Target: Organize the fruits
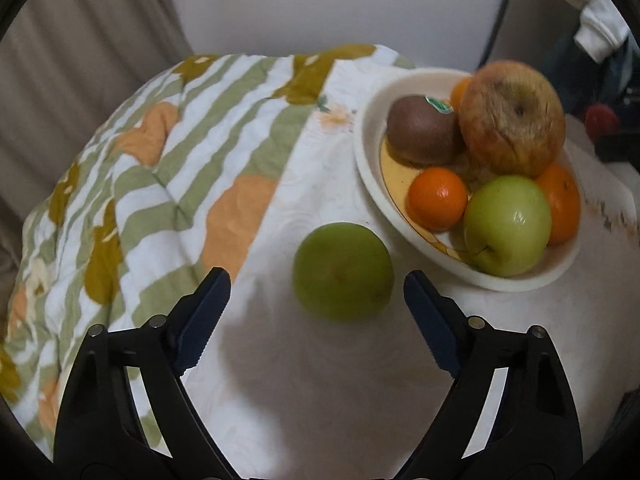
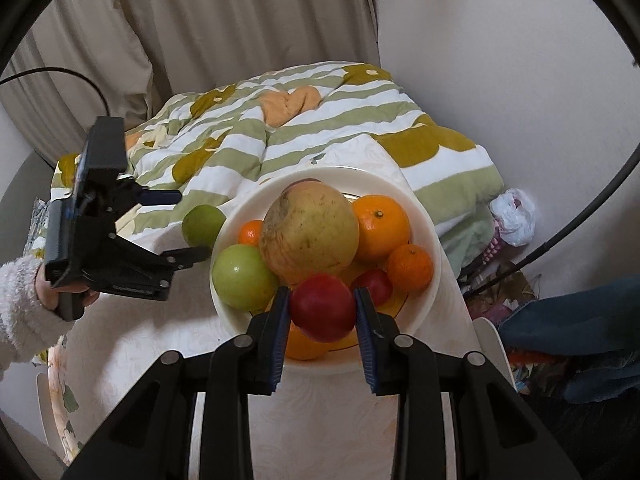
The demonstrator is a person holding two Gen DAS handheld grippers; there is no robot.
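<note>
A white bowl (image 1: 368, 160) (image 2: 228, 304) on the white tablecloth holds a large yellow-red apple (image 1: 512, 116) (image 2: 310, 236), a green apple (image 1: 506, 224) (image 2: 244, 278), a kiwi (image 1: 424, 130), oranges (image 1: 438, 198) (image 2: 380, 226) and a small red fruit (image 2: 374, 284). A loose green fruit (image 1: 343, 272) (image 2: 203, 224) lies on the cloth left of the bowl. My left gripper (image 1: 316, 290) (image 2: 196, 226) is open, its fingers either side of this fruit, apart from it. My right gripper (image 2: 322, 308) is shut on a red apple (image 2: 322, 306) over the bowl's near rim.
A striped green, white and orange quilt (image 1: 160, 176) (image 2: 304, 128) covers the far and left side. Curtains (image 2: 240, 20) and a wall stand behind. Bags and dark clothes (image 2: 560, 320) lie at the right beside the table edge.
</note>
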